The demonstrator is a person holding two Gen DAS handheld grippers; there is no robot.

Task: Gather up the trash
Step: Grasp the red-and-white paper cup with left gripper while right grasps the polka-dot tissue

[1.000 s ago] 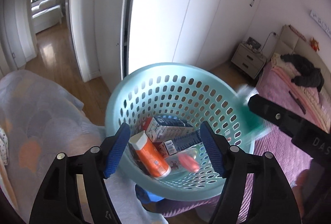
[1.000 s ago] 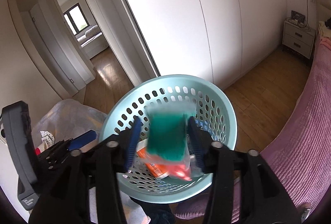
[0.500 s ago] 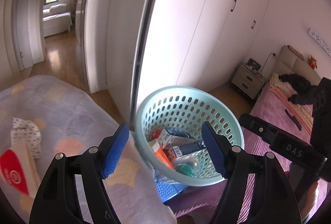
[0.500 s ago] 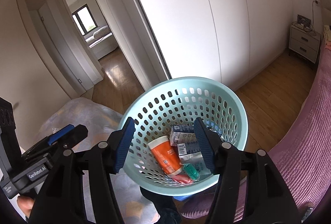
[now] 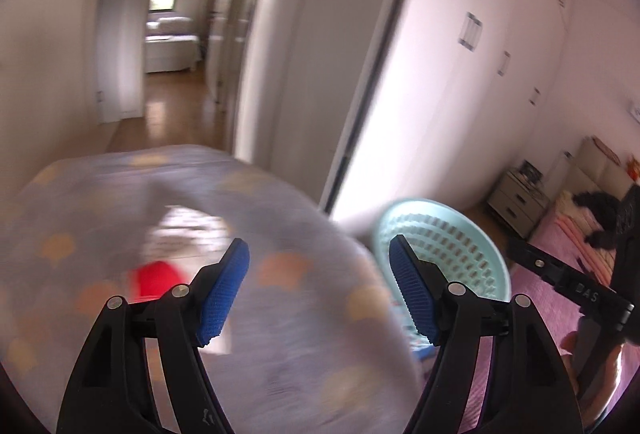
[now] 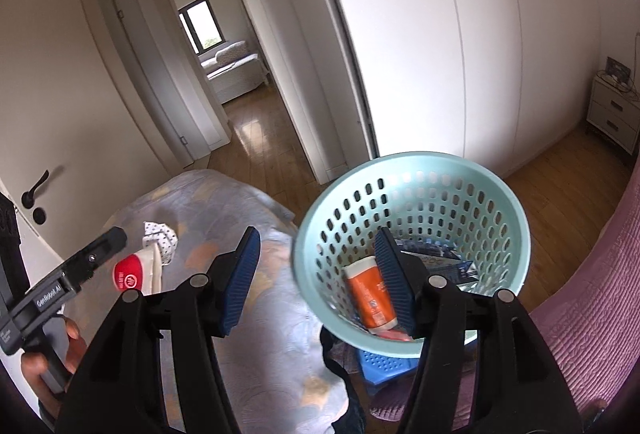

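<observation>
A light blue perforated basket (image 6: 500, 201) stands to the right and holds an orange tube (image 6: 370, 294) and small blue-and-white boxes (image 6: 436, 258). It shows blurred in the left wrist view (image 5: 472, 246). A red-and-white wrapper (image 6: 138, 274) lies on a grey patterned blanket (image 6: 248, 334); it shows as a red blur in the left wrist view (image 5: 158, 280). My left gripper (image 5: 320, 294) is open and empty above the blanket, right of the wrapper. My right gripper (image 6: 316, 284) is open and empty, straddling the basket's near rim.
A spotted white cloth (image 6: 160, 234) lies beside the wrapper. White wardrobe doors (image 6: 440, 45) stand behind the basket, with a doorway (image 6: 224, 73) to a hallway on the left. A pink bedspread (image 6: 592, 306) lies at right and a nightstand (image 6: 612, 113) stands far right.
The right gripper opened and dropped a green item into the basket. The left gripper swung left, away from the basket, over the blanket toward the red wrapper.
</observation>
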